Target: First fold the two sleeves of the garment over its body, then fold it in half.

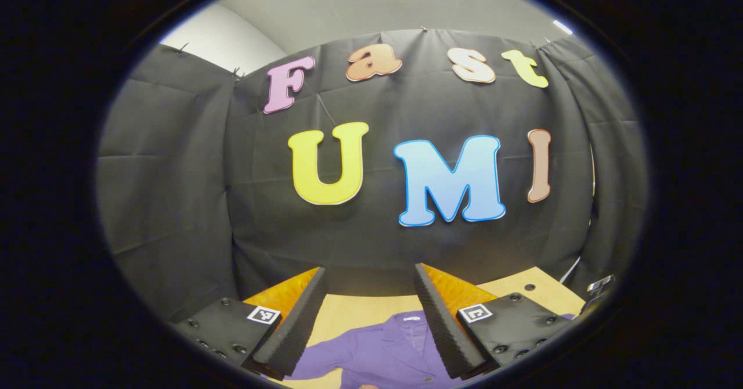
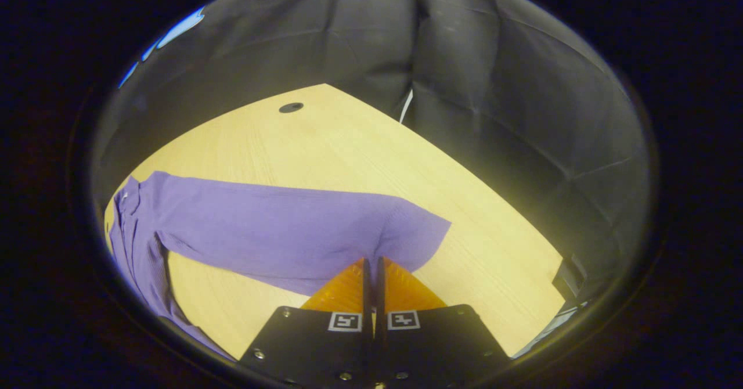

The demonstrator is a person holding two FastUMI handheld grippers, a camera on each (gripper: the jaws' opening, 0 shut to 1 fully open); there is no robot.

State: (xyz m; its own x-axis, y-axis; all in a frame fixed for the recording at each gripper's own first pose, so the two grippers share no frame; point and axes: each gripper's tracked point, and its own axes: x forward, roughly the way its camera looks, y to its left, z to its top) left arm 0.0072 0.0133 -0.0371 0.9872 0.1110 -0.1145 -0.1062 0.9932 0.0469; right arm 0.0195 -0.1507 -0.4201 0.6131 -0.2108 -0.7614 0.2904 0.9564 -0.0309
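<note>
Left claw [image 1: 367, 296] released, fingers wide apart, raised over purple garment [image 1: 383, 351], collar and buttoned front below. Right claw [image 2: 373, 267] clenched on ribbed sleeve [image 2: 278, 229] near cuff, sleeve stretched flat across table [image 2: 348, 151]. Table pale wood grain, round dark hole [image 2: 291, 108] far side. Creased black cloth wall [image 2: 493, 87] behind.

This is a recording booth in a lab or studio, not a home. A pale wooden counter [image 2: 360, 145] with a round cable hole [image 2: 291, 107] stands against black cloth [image 1: 174, 174] pinned up as walls behind and beside it; above the cloth, a plain white wall [image 1: 220, 35] and ceiling show.
</note>
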